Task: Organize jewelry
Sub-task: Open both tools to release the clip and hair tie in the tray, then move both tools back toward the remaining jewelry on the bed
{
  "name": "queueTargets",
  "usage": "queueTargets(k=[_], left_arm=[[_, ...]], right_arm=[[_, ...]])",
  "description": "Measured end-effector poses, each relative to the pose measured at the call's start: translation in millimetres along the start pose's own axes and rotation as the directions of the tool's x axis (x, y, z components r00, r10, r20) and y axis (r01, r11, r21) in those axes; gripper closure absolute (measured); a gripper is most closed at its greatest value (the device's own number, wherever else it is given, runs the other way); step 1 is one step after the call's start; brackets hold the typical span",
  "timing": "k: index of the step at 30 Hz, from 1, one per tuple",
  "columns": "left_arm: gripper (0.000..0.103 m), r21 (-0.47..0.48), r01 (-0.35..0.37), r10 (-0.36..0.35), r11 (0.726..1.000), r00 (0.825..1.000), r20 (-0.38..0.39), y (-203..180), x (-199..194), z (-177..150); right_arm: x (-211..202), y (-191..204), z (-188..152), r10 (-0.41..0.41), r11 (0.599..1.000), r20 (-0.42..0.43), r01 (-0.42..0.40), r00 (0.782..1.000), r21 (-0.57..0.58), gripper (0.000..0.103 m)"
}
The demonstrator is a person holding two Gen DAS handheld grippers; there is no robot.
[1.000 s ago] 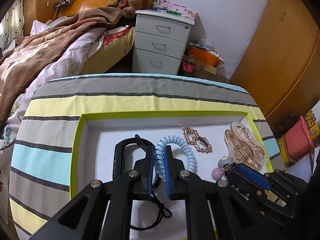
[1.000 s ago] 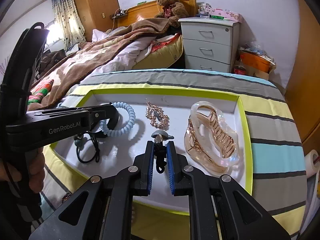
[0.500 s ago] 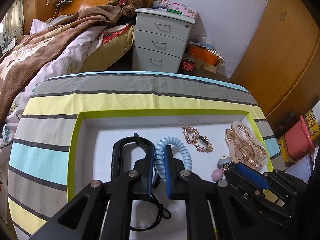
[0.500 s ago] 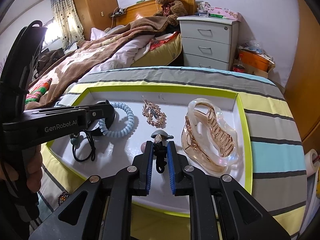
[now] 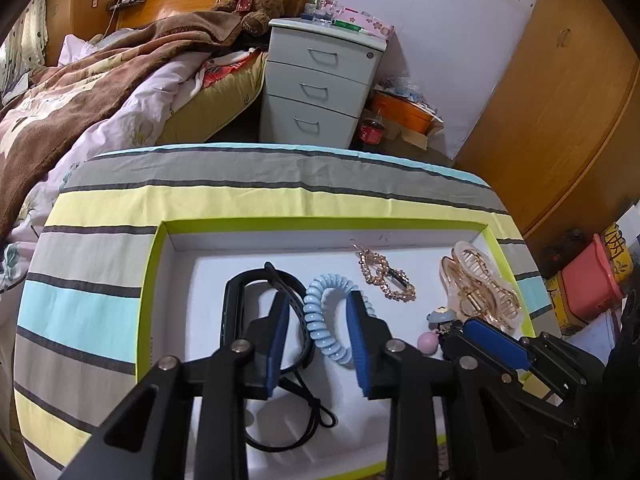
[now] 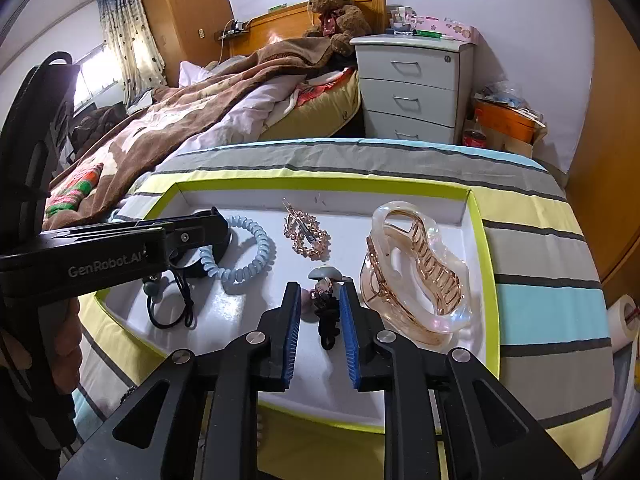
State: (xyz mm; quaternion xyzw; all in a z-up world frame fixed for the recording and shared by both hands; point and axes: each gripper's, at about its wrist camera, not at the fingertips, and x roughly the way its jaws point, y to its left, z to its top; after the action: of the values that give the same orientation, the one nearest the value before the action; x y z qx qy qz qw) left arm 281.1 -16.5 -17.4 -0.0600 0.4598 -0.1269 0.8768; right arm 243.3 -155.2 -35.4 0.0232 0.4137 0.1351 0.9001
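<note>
**Both grippers letting go over the jewelry tray**

We are holding the left gripper low in the centre of the left wrist view, and its jaws are opening: the blue pads are standing narrowly apart on either side of the pale blue coil hair tie, which is lying on the tray floor between them and no longer being squeezed. Just left of it the black band is curving around the left finger, and a thin black cord is trailing toward the bottom of the frame.

In the right wrist view the right gripper is sitting at lower centre, its jaws also opening, with a small black hair tie with charms lying loose in the gap. To the right of it the large amber claw clip is resting on its side near the tray's right wall. Above centre the rose-gold beaded clip is lying flat.

All of these are sitting inside the white tray with the lime-green rim, which is resting on the striped cloth.
</note>
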Motion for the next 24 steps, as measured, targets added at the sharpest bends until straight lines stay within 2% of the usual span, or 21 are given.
queueTargets(k=[6,8,24], left_arm=[[0.058,0.0,0.011,-0.011,1.0,1.0,0.024,-3,-18,-3],[0.051,0.004,0.013,-0.013,1.0,0.999,0.035,-5,-26,-6],[0.041,-0.014,0.017,-0.015,1.0,0.994,0.112,15,-98,-60]], right_arm=[[-9,2,-2,0.004,1.0,0.017,-0.004,1.0,0.002,0.074],[-14,3,-4,0.01,1.0,0.027,-0.01,1.0,0.004,0.073],[-57,7,-41,0.051,0.999,0.051,-0.051,0.997,0.013,0.072]])
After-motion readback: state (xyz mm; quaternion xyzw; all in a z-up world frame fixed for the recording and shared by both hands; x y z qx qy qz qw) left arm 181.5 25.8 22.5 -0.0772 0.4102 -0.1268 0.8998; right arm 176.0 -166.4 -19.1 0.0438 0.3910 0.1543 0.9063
